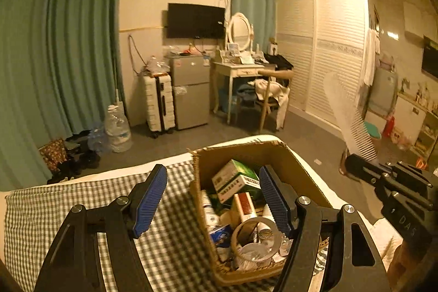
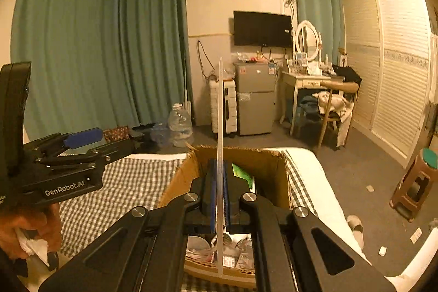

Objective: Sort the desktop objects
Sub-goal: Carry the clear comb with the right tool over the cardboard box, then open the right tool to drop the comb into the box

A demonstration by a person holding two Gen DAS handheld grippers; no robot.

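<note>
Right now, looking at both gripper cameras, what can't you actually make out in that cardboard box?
- Cardboard box bottom, left wrist view: buried under the tape roll and cartons.
- Box contents, right wrist view: mostly hidden behind the right gripper and the comb.
- Green carton label: too small and blurred.

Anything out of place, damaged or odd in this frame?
The cardboard box on the checked cloth has a torn, ragged rim, and its contents lie jumbled. The right claw is shut on a white comb, held edge-on in the right wrist view. Nothing looks spilled.
</note>
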